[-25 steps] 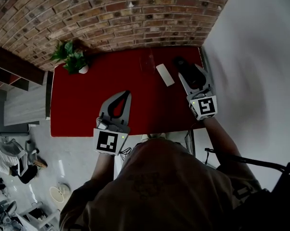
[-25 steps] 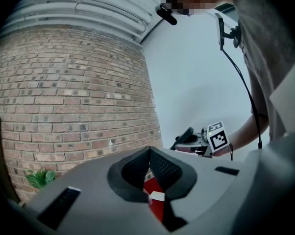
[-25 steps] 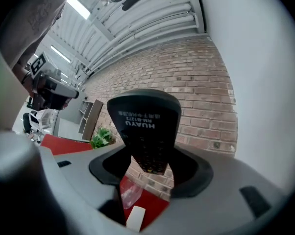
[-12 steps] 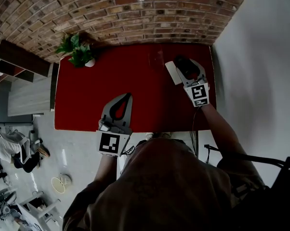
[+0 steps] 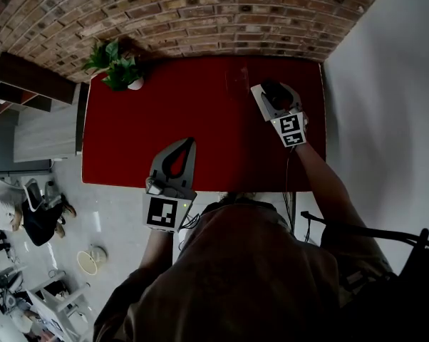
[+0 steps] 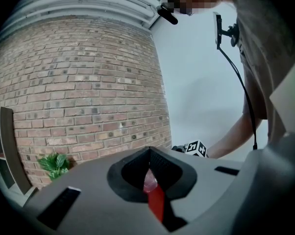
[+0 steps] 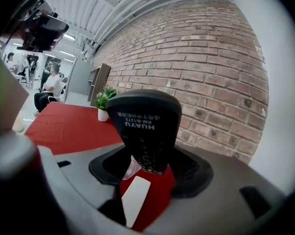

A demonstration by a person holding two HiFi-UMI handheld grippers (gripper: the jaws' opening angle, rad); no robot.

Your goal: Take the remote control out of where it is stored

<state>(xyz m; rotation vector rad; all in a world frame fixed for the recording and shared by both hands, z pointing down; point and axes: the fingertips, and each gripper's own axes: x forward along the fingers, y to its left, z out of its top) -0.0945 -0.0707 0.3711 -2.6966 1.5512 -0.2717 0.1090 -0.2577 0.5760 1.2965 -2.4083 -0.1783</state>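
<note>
Remote control (image 5: 269, 90), black, sits between the jaws of the right gripper (image 5: 275, 98) in the head view. It is over the far right part of the red worktop (image 5: 200, 127), near the brick wall (image 5: 200, 20). The left gripper (image 5: 189, 142) hangs over the near edge, and a potted plant (image 5: 118, 70) stands at the far left corner.

Left gripper view: the jaws are closed tip to tip, with nothing between them.

Right gripper view: the wide-set jaws grip the remote's lower end, and its printed end tilts toward the camera. A white flat item (image 7: 135, 195) lies on the worktop beneath.
</note>
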